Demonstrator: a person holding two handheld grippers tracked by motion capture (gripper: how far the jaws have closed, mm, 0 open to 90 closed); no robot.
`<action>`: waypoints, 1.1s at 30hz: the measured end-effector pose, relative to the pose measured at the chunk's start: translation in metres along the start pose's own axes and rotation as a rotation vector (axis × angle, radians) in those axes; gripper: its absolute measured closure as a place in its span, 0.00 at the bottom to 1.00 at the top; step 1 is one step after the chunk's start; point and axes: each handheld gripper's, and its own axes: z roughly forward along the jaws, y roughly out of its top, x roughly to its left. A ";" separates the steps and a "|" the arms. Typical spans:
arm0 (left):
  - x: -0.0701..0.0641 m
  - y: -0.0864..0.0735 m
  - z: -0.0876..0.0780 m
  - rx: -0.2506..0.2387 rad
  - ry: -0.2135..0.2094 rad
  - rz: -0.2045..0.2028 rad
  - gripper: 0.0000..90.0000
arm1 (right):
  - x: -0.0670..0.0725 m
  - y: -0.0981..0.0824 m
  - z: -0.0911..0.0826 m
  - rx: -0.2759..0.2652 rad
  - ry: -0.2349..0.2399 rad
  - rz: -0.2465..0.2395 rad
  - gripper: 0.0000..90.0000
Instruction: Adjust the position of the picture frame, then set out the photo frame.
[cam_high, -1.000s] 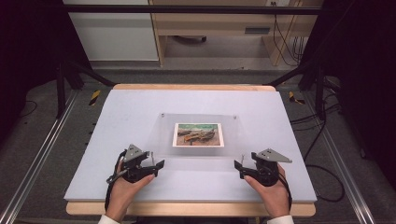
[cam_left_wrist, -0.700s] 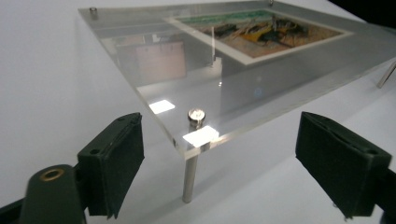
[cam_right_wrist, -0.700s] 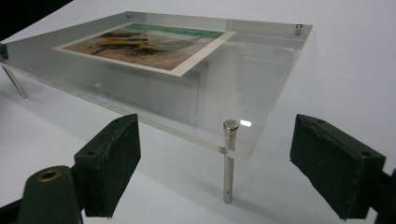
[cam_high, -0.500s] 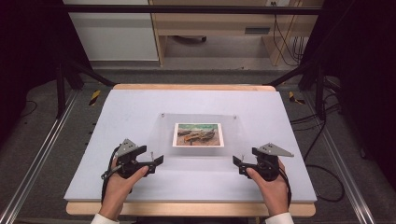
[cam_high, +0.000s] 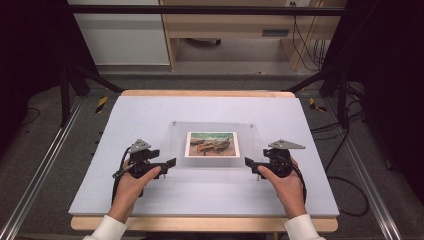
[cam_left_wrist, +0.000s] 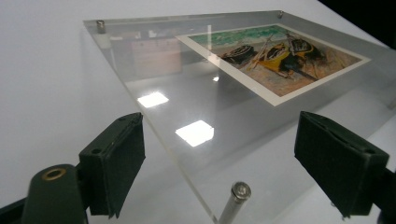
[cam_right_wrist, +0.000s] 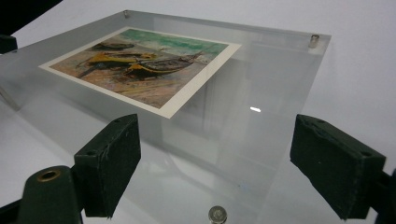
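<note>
Both tongs (cam_high: 170, 163) (cam_high: 250, 163) nearer unlabelled frame (cam_high: 212, 131)

Forearms: cut off by the bottom edge of the high view, only the white cuffs (cam_high: 107, 229) being seen.
Clear panel (cam_left_wrist: 196, 107): its right part is cut off by the edge of the left gripper view; its left part is cut off in the right gripper view.
Near post (cam_left_wrist: 235, 199): its lower end is cut off at the bottom.
Picture (cam_high: 211, 144): too small for its subject to be told in the high view.
Desk (cam_high: 200, 200): its legs are hidden under the top.
Far background: lost in darkness at both sides.
</note>
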 end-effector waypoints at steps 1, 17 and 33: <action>0.001 0.000 0.002 0.002 -0.011 -0.013 0.18 | -0.002 0.000 0.002 0.005 0.008 0.004 0.18; 0.011 -0.004 0.008 0.024 -0.095 -0.147 0.16 | -0.010 -0.006 0.011 0.043 0.052 0.108 0.15; 0.016 -0.006 0.010 0.013 -0.140 -0.159 0.20 | -0.017 -0.010 0.014 0.071 0.141 0.222 0.16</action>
